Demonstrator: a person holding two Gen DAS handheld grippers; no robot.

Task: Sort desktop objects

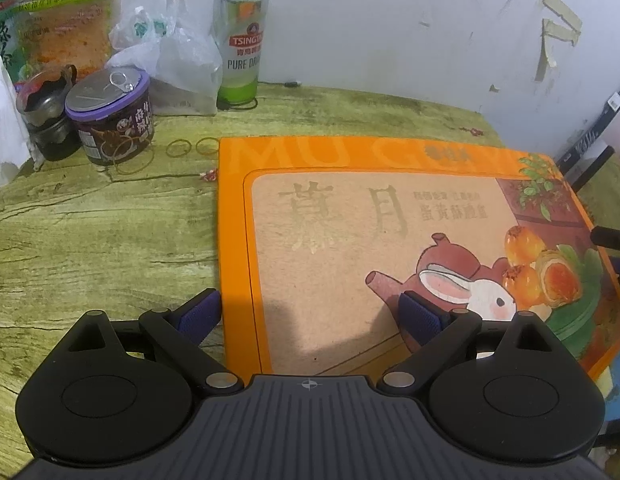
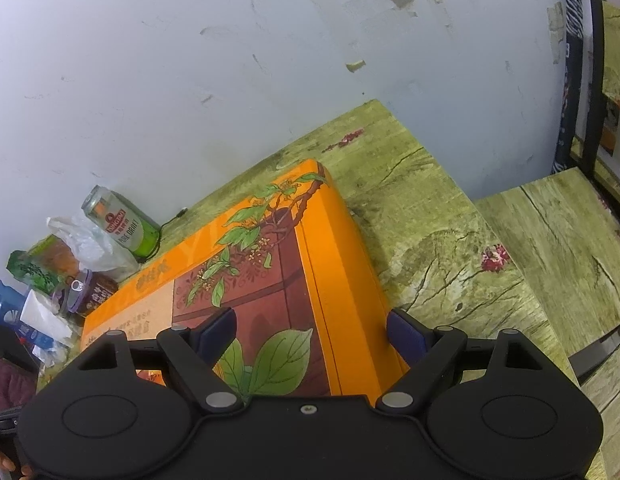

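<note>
A large orange gift box (image 1: 390, 216) with a rabbit and teapot picture lies flat on the green wood-pattern table (image 1: 89, 240). My left gripper (image 1: 310, 316) is open at the box's near left corner. Its left finger is outside the box's left edge and its right finger is over the lid. In the right wrist view, my right gripper (image 2: 312, 332) is open astride the right edge of the same orange box (image 2: 245, 264). One finger hangs above the lid and the other is beside the orange side wall. Neither gripper holds anything.
Along the wall at the back left stand a Tsingtao beer can (image 1: 239, 40), a purple-lidded tin (image 1: 109, 116), a clear plastic bag (image 1: 177, 60), a snack packet (image 1: 65, 32) and a dark jar (image 1: 45, 112). Rubber bands (image 1: 177, 147) lie near the tin. A second table (image 2: 550, 240) adjoins on the right.
</note>
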